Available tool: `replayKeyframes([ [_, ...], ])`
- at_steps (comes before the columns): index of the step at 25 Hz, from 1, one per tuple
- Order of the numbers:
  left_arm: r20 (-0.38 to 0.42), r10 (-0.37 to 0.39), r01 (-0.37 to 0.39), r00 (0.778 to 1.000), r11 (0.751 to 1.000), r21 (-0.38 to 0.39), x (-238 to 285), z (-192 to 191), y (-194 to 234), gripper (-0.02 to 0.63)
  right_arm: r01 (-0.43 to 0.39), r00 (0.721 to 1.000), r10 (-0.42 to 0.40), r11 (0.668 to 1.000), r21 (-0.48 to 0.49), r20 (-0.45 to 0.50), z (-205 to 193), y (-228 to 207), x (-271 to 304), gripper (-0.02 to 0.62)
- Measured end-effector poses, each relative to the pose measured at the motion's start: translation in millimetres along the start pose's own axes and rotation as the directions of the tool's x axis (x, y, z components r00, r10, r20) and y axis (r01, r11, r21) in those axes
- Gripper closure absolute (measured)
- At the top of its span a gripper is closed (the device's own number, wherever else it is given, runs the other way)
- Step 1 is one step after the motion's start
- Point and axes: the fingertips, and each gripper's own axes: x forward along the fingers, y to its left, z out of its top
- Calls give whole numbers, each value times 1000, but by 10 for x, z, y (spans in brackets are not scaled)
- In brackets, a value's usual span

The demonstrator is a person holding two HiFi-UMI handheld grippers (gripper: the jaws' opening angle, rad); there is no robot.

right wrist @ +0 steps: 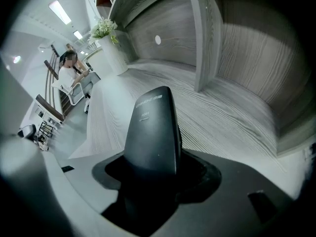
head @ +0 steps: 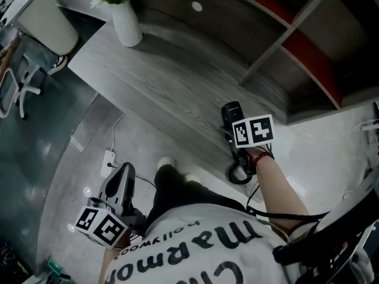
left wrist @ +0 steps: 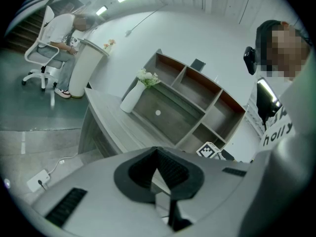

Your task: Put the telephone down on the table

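Black telephone pinched in R gripper | L gripper jaws together, empty | risk: set too near table edge, cord drags it off

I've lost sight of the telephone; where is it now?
Head view, right of centre: the right gripper clamps the telephone at the near edge of the table.

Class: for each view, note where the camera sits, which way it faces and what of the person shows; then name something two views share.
Head view: on the head, facing steeply down at the table; shirt, right forearm, left gripper, right gripper show.
Left gripper view: on the left gripper, facing the shelf unit; shirt shows at right.
Right gripper view: on the right gripper, facing along the held telephone over the table.
Shared: all three show the white vase.
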Motion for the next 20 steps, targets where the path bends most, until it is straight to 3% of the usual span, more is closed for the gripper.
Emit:
replayKeyframes([
  [20,7,6,-6,1000,1000,-17,44,-29,1,597,-4,999,5,1000,20,-34,-1,-25,58,316],
])
